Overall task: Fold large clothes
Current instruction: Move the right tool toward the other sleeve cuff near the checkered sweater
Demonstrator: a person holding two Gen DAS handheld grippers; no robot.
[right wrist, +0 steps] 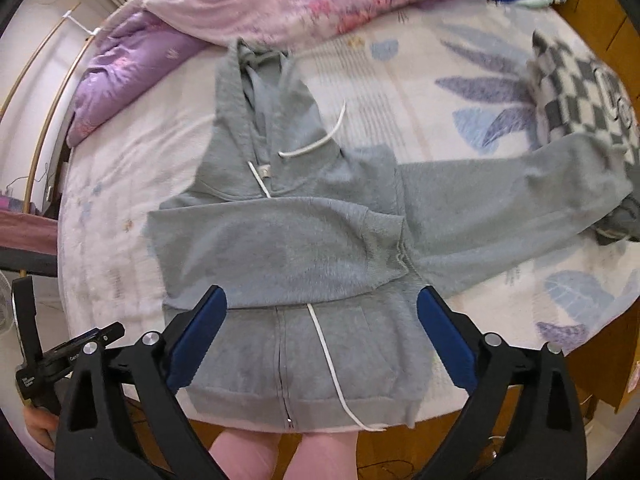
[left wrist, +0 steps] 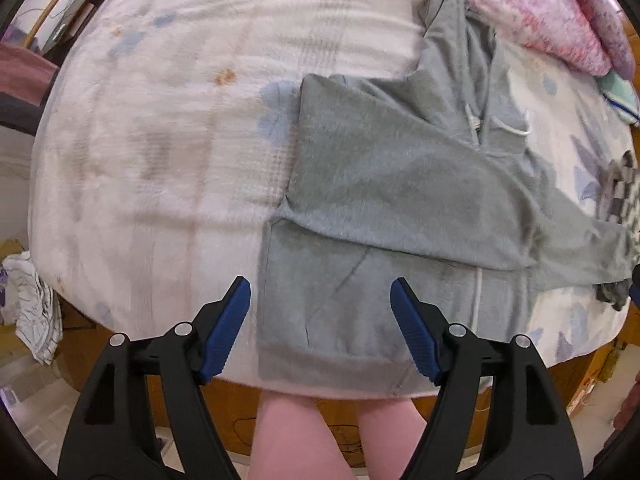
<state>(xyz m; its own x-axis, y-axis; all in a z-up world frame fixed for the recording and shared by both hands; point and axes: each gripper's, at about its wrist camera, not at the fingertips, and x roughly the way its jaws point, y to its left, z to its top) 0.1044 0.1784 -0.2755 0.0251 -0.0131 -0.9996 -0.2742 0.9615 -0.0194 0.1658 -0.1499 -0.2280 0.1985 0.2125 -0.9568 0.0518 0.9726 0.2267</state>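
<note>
1. My left claw point(left wrist: 320, 320) hangs spread wide with nothing between its blue pads, pointing down over the near hem of the grey zip hoodie point(left wrist: 400, 200). My right claw point(right wrist: 320, 332) is spread wider still and is just as empty, poised above the garment's lower front.
2. Both stand clear of the cloth, I judge because one fold is finished and I need height to see the next hold.
3. Nearest me, the hoodie's waistband point(right wrist: 304, 412) lies along the edge of the bed point(left wrist: 160, 120), just above my legs, so the whole garment stays within reach.
4. Just beyond that, one sleeve point(right wrist: 280, 248) lies folded flat across the chest, covering the upper zip. The white drawstring point(right wrist: 332, 364) trails out from under it towards the hem.
5. The other sleeve point(right wrist: 500, 208) stretches out to my right, unfolded, its cuff end reaching the checkered garment point(right wrist: 580, 96). I would take that one next.
6. Further off, the hood point(right wrist: 260, 92) lies spread flat towards the head of the bed.
7. Furthest, a pink and purple quilt point(right wrist: 280, 0) is bunched clear of the working space.
</note>
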